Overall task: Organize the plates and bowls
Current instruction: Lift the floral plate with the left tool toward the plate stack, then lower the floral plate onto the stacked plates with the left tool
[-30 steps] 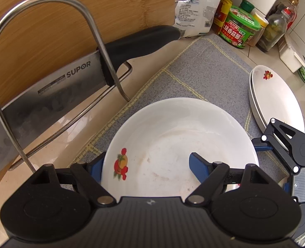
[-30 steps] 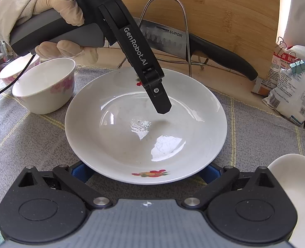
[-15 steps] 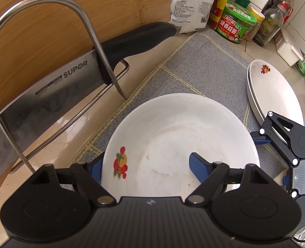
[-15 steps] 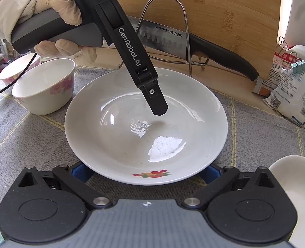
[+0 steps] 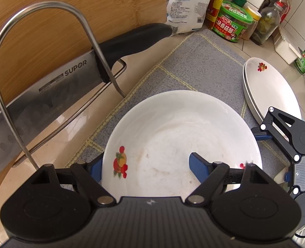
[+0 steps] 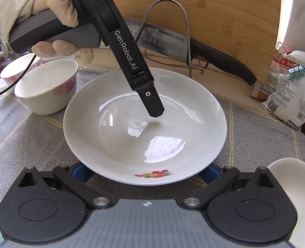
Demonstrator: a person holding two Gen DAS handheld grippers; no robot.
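Observation:
A white deep plate [image 5: 181,136] with fruit prints sits on the grey mat; it also shows in the right wrist view [image 6: 144,128]. My left gripper [image 5: 146,165] is open, one blue finger outside the plate's near rim, the other over its inside. In the right wrist view one of its fingers [image 6: 152,105] hangs just above the plate's centre. My right gripper [image 6: 146,171] is open, its blue fingers low at the plate's opposite rim, partly hidden under it. Stacked white plates [image 5: 270,88] lie at the right.
A SUPOR cleaver [image 5: 49,86] rests in a wire rack [image 5: 38,8] against a wooden board. Jars and bottles [image 5: 233,20] and a bag [image 6: 291,101] stand behind the mat. Two white bowls [image 6: 47,84] stand on the left in the right wrist view.
The left gripper has shifted slightly over the plate, its finger tip moving a little toward the plate's middle. The right gripper and plate stay put.

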